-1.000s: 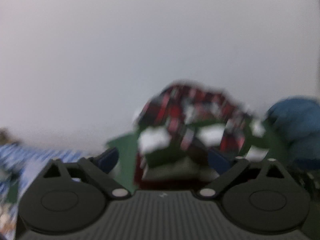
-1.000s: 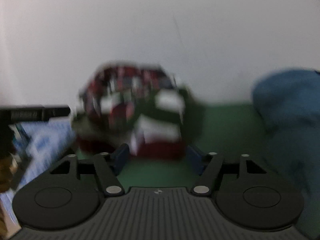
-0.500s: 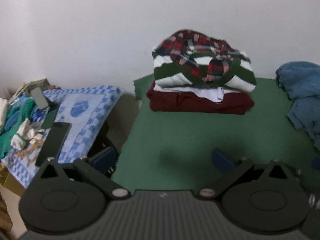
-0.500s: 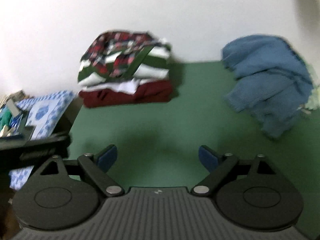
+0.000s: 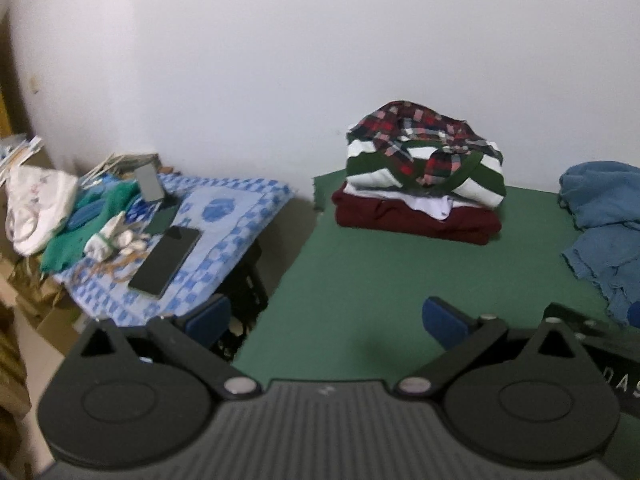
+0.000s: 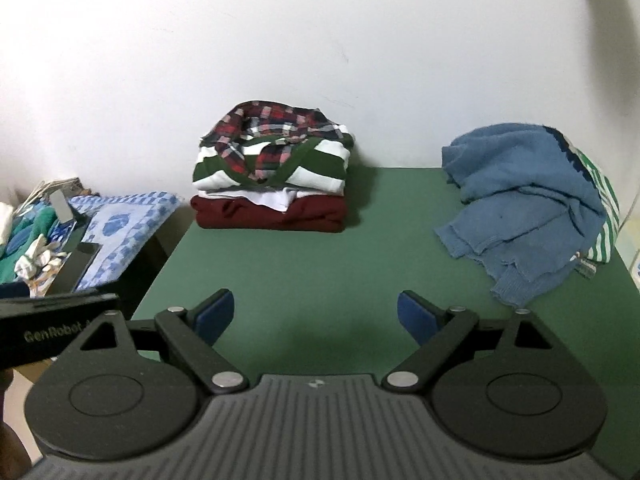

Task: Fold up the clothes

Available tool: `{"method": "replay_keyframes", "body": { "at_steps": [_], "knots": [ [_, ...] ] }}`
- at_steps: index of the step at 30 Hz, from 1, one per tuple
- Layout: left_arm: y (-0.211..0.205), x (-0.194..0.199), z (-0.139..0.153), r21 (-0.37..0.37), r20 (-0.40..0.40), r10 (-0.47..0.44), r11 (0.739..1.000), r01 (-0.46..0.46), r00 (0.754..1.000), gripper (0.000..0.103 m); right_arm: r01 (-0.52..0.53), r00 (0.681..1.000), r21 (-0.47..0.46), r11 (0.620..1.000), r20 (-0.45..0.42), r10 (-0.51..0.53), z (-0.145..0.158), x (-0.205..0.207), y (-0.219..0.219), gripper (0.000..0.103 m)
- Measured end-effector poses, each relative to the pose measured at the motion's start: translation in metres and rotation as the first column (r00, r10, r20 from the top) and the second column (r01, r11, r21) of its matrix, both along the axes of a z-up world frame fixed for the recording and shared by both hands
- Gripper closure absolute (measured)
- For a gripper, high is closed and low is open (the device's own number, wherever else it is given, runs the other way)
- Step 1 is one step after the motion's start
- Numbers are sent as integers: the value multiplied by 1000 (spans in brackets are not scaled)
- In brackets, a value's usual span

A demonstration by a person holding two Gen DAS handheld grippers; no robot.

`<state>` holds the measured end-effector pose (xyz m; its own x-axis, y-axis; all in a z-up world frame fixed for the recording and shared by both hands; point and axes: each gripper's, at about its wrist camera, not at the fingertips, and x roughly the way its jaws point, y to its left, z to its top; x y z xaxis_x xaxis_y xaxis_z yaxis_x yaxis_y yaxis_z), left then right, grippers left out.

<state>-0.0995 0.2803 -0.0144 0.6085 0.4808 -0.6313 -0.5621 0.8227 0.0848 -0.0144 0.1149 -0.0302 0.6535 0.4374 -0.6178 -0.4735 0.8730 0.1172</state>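
1. Far left of both views: a low side surface draped in a blue-and-white checked cloth (image 5: 224, 216). On it lie a flat black phone (image 5: 166, 261), some crumpled green fabric (image 5: 96, 220) and, at the left edge of the left wrist view, a white cloth bag (image 5: 34, 208).
2. Lower left of the right wrist view: the black body of the left gripper (image 5: 326, 322) juts in from the edge. In its own view its blue-padded fingers (image 5: 446, 322) stand wide apart with only bare table between them; it is released.
3. Centre: a flat green table top (image 6: 304, 264) reaches back to a plain white wall (image 6: 280, 40).
4. Upper centre of the right wrist view, at the back of the table against the wall: a neat stack of folded clothes (image 6: 272, 184), with a dark red garment at the bottom, white fabric above it, a green-and-white striped piece, and a red plaid shirt (image 6: 276, 128) on top.
5. Lower centre of the right wrist view: the right gripper (image 6: 316, 316) hangs over bare green table, jaws spread wide and empty, well apart from both piles.
6. Right side: a rumpled, unfolded blue knit sweater (image 6: 528, 196) lies heaped on the table, partly covering a green-and-white striped garment (image 6: 604, 216) at the far right edge.
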Motion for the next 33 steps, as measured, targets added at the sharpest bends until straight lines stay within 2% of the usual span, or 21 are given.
{"method": "replay_keyframes", "body": {
  "at_steps": [4,6,9,12,15,21,30,33],
  "knots": [
    [5,-12,-1,-35,6,-20,999,21,1000,1,7,1000,12,1000,7,-7,6,-7,5,12],
    [8,-14,0,-23,12,-43,999,43,999,0,31,999,13,999,24,-31,8,-12,11,12],
    [14,-14,0,-2,-41,-75,997,75,996,0,71,997,13,997,29,-71,12,-21,20,11],
    [22,-20,2,4,-28,-132,991,132,991,0,111,993,-1,994,49,-111,16,-30,32,11],
    [30,-25,5,16,-20,-172,985,173,985,0,143,989,33,989,34,-144,18,-39,41,11],
    [45,-31,6,-26,-20,-212,977,211,977,0,187,980,42,981,54,-189,22,-61,52,11],
    [50,-47,16,28,25,-191,981,190,981,0,190,978,43,981,76,-193,31,-71,63,11],
    [54,-49,20,11,32,-186,983,186,982,0,181,979,44,982,82,-184,34,-72,66,11]
  ]
}}
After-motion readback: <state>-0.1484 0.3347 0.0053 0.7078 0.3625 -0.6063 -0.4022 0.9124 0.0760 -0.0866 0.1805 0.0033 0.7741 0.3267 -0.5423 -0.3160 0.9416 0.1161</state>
